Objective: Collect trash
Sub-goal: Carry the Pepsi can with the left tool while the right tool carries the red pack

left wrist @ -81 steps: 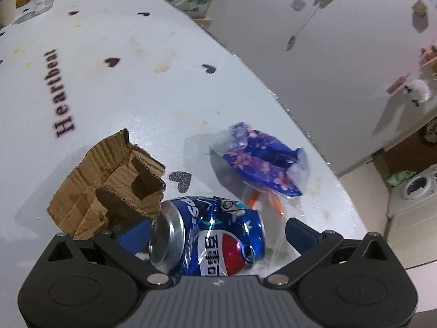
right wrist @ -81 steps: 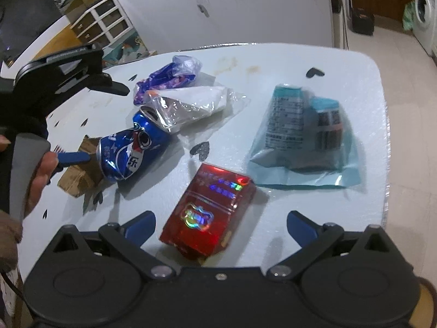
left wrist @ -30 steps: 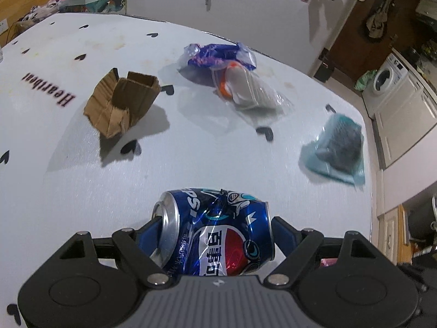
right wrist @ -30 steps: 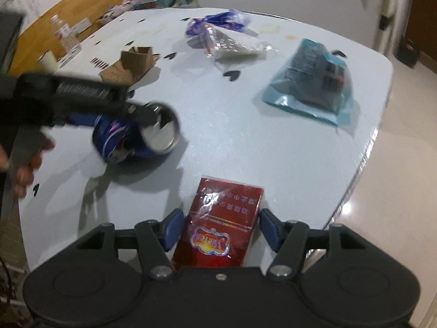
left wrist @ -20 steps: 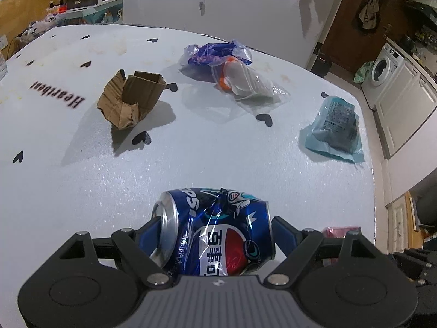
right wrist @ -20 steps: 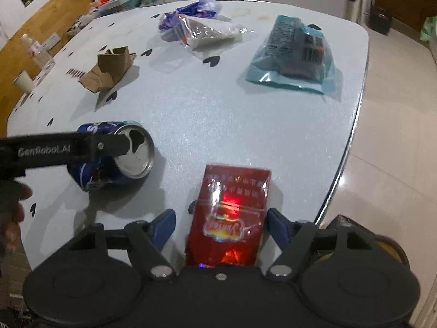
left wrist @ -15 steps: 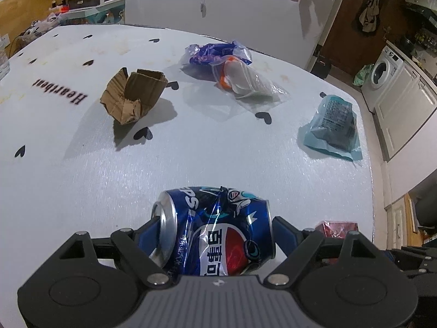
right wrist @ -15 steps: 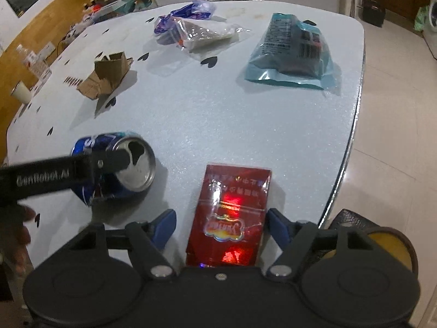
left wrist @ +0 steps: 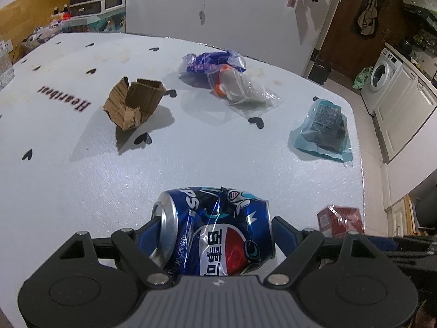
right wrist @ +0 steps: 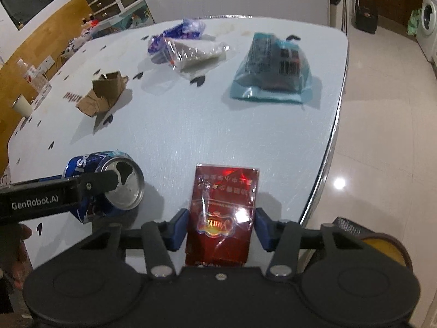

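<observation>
The crushed blue cola can (left wrist: pixel 218 229) sits crosswise between the pads of the left gripper (left wrist: pixel 217 235), clamped end to end and, by the look of the shadow beneath it in the right wrist view, carried just above the white table (left wrist: pixel 169 169). The red cigarette pack (right wrist: pixel 222 213) lies between the pads of the right gripper (right wrist: pixel 221 228), whose jaws are closing; both blue pads look to be touching its long sides, so it reads as grasped or very nearly so, close to the table's near edge.

Judging by this, two pieces of trash are in hand and none is yet dropped anywhere. A dark mesh bin (right wrist: pixel 352 228) with a yellowish inside shows low at the right, beyond the table edge; it is the likely destination.

Left on the table: the torn cardboard piece (left wrist: pixel 135 104), the purple wrapper (left wrist: pixel 210 60) touching the clear plastic bag (left wrist: pixel 240 90), and the teal packet (left wrist: pixel 323 128) well apart near the far right corner
</observation>
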`<state>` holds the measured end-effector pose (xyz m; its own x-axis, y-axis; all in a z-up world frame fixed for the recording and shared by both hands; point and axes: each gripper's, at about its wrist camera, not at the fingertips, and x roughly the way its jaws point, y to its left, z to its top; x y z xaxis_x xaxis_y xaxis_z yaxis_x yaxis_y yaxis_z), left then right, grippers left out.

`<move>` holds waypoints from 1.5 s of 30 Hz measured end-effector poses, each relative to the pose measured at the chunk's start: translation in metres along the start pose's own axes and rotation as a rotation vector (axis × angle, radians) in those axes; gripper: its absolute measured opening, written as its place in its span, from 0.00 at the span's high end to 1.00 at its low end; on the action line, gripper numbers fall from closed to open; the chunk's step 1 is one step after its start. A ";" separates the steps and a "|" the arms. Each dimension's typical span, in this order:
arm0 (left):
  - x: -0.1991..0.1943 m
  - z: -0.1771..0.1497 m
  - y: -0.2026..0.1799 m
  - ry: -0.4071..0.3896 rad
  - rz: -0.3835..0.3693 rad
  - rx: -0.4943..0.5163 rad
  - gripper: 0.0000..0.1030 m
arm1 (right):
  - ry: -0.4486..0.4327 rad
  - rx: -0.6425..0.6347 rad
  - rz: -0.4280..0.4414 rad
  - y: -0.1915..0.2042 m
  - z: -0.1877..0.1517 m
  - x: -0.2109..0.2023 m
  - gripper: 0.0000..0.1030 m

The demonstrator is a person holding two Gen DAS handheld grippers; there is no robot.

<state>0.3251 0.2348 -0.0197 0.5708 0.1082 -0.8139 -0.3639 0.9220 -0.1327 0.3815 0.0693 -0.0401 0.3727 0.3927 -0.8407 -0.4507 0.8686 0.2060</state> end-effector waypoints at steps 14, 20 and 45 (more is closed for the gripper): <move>-0.031 -0.008 -0.021 -0.036 0.042 0.057 0.18 | -0.122 0.000 -0.011 -0.020 0.001 -0.047 0.49; -0.040 -0.013 -0.042 -0.040 0.030 0.074 0.18 | -0.159 0.027 -0.015 -0.040 -0.005 -0.069 0.49; -0.032 -0.046 -0.206 0.004 -0.142 0.295 0.18 | -0.219 0.229 -0.181 -0.179 -0.081 -0.152 0.49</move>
<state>0.3480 0.0245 0.0078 0.5977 -0.0305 -0.8011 -0.0512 0.9958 -0.0760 0.3402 -0.1700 0.0102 0.6058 0.2599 -0.7519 -0.1772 0.9655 0.1910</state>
